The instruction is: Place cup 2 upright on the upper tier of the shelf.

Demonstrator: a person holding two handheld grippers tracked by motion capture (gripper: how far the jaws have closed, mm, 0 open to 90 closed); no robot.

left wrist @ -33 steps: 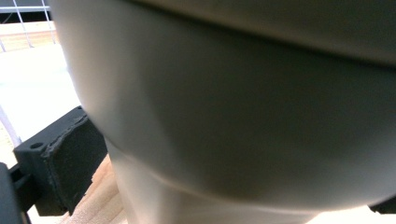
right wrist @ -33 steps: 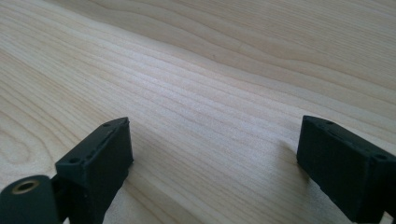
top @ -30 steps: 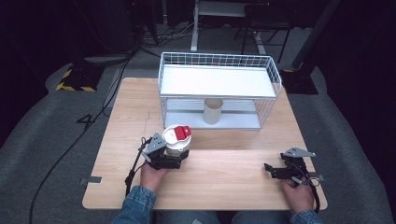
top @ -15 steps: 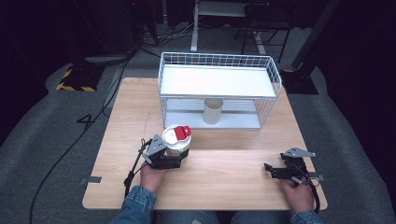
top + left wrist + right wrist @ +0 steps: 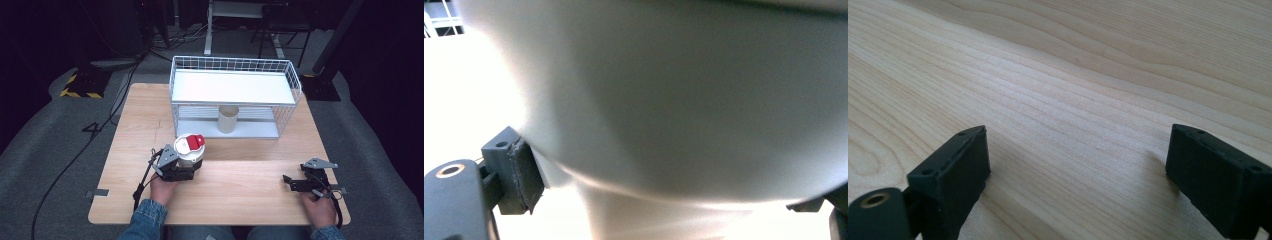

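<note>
A white jar (image 5: 190, 156) with a white lid and a red flap stands upright on the wooden table (image 5: 240, 195), left of centre. My left gripper (image 5: 193, 164) is shut on its body from the near-left side. In the left gripper view the pale jar wall (image 5: 684, 100) sits tight between the jaws of the left gripper (image 5: 669, 200), and one pad (image 5: 526, 172) presses on it. My right gripper (image 5: 291, 182) rests low at the table's near right, pointing left. In the right gripper view it (image 5: 1078, 175) stands open over bare wood, with nothing between the jaws.
A white wire rack (image 5: 235, 87) with a white top shelf stands at the table's far side. A beige cup (image 5: 228, 119) stands upright on its lower level. Black cables run over the grey floor to the left of the table.
</note>
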